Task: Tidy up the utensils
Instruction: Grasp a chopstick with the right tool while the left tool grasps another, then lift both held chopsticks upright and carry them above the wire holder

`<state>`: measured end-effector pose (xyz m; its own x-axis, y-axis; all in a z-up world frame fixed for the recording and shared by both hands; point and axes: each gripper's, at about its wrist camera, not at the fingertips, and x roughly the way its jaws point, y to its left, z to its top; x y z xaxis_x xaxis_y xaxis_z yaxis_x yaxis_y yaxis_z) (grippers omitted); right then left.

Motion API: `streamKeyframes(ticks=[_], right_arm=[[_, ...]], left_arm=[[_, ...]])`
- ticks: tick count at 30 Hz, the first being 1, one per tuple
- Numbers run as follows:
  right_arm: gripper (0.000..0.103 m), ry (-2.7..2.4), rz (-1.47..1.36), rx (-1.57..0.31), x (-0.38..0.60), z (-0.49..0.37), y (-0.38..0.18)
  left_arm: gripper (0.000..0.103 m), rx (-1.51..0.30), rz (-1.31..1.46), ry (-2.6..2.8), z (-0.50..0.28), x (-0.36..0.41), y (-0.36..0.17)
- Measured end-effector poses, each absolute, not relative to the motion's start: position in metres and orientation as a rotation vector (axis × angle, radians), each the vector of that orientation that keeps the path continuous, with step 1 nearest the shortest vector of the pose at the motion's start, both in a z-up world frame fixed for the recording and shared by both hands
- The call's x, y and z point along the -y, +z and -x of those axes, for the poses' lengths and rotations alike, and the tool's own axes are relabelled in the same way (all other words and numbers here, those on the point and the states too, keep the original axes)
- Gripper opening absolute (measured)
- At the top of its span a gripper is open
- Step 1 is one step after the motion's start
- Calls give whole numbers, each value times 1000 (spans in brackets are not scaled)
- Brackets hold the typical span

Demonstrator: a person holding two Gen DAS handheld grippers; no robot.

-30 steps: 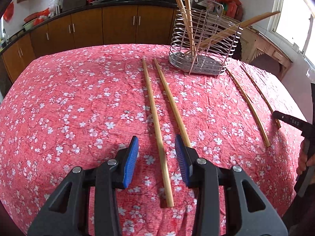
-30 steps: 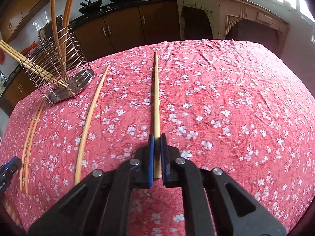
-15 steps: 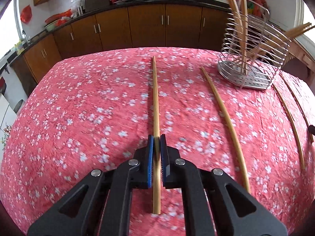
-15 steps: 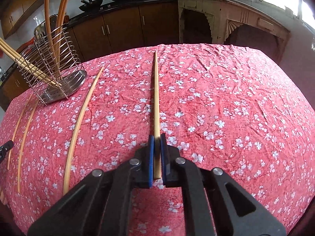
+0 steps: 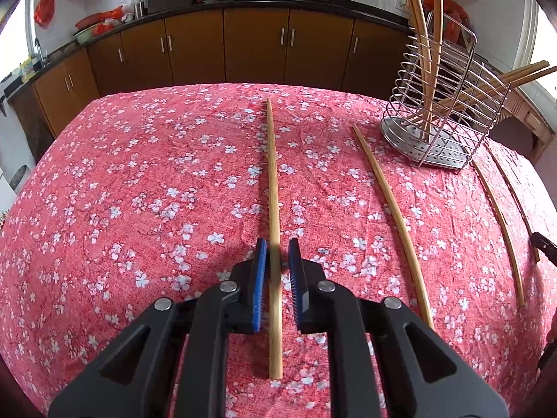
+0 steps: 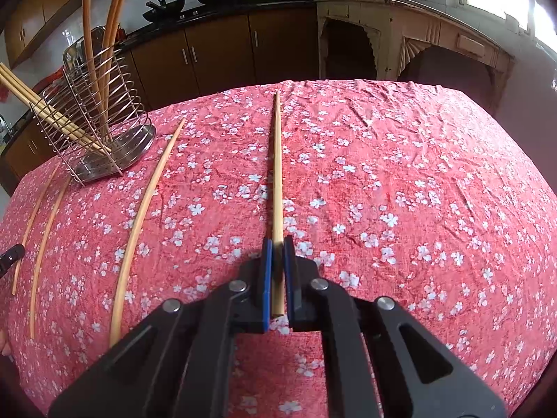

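While both grippers are sitting low over the floral red tablecloth [image 5: 139, 181], we're mid-pickup on two bamboo chopsticks. The right gripper [image 6: 276, 244] is clamping its chopstick [image 6: 277, 174] tight near the blunt end, pads pressing on the wood. The left gripper [image 5: 277, 245] is opening a little: its chopstick [image 5: 272, 188] is lying between the blue ribbed pads with a slim gap either side, so no grip there as we're reading it. Next we're needing a re-close on the left, then lifting and tipping both into the steel wire caddy [image 5: 442, 118], far right in the left view, already holding several. Three more slim, tapered round sticks are lying flat on the crinkled cloth.
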<state>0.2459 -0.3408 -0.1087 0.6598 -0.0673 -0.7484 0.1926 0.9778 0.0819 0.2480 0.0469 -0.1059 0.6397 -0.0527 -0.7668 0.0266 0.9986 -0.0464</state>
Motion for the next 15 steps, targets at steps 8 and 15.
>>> streamKeyframes(ticks=[8, 15], right_arm=[[8, -148, -158, -839, 341, -246, -109], [8, -142, -177, -841, 343, -246, -109]], left_arm=[[14, -875, 32, -46, -249, -48, -105], [16, -876, 19, -45, -249, -47, -105]])
